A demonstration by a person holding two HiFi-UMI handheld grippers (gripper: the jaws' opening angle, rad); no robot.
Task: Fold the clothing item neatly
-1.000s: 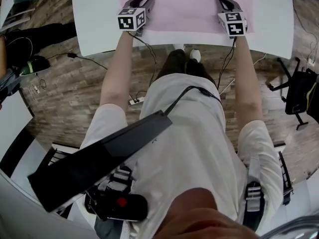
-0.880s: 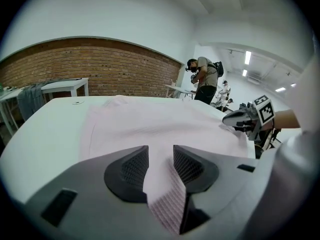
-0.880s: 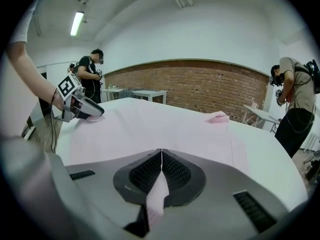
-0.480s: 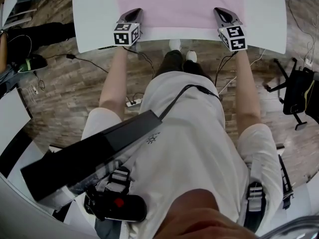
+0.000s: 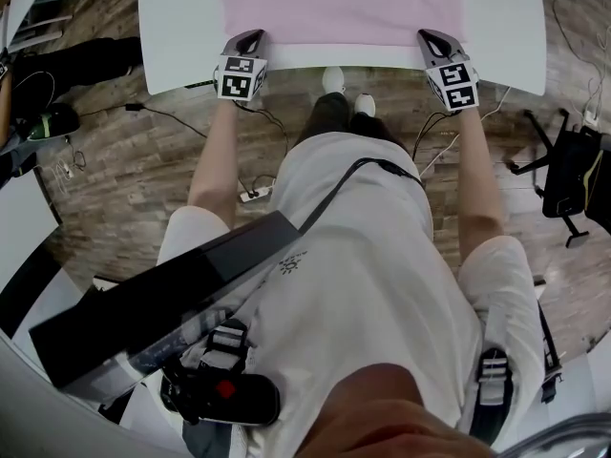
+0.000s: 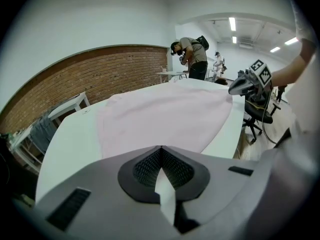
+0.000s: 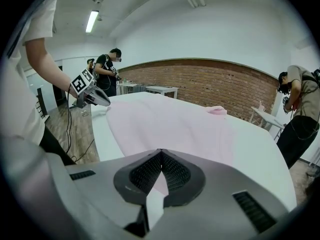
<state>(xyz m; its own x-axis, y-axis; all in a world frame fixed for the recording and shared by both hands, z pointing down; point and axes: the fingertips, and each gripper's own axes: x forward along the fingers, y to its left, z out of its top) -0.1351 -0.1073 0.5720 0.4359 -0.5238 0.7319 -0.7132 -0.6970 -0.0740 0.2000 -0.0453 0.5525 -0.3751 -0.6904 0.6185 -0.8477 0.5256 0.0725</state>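
The limp, light pale pink cloth garment is best held at its near hem corners, where the left hand-held gripper, jaws just closed, and the right hand-held gripper each pinch it.

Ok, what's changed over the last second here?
Both grippers drew back toward the person, from over the pink garment to its near hem. The left gripper has just closed its jaws; whether hem is pinched between them is unclear. The right gripper stayed shut. The garment lies flat on the white table as before.
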